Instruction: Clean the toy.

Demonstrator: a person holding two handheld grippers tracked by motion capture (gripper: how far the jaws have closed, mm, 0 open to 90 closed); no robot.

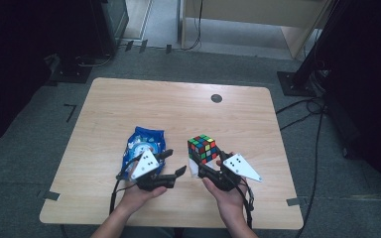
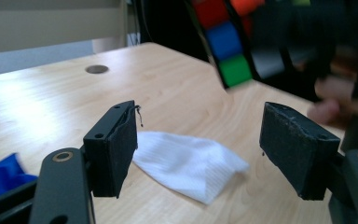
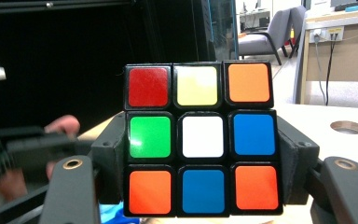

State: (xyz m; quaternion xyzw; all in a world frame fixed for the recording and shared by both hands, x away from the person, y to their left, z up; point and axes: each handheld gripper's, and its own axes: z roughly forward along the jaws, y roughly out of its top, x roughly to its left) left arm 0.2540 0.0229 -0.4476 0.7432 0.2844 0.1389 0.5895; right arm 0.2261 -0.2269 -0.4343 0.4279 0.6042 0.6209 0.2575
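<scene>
A scrambled colour cube (image 1: 202,148) is held above the table's front right area, and my right gripper (image 1: 207,161) is shut on it. In the right gripper view the cube (image 3: 200,116) sits squarely between the two pads, its face showing red, yellow, orange, green, white and blue tiles. My left gripper (image 1: 174,162) hovers just left of it, open with nothing between its pads. Beyond those jaws (image 2: 200,123) a crumpled white cloth (image 2: 186,163) lies on the wood. Part of the cube (image 2: 223,42) shows blurred at the upper right.
A blue snack bag (image 1: 144,141) lies on the wooden table (image 1: 178,109) behind my left hand. A round cable hole (image 1: 216,98) sits near the far edge. The white cloth (image 1: 193,168) rests under the cube. Black stands and cables surround the table on the floor.
</scene>
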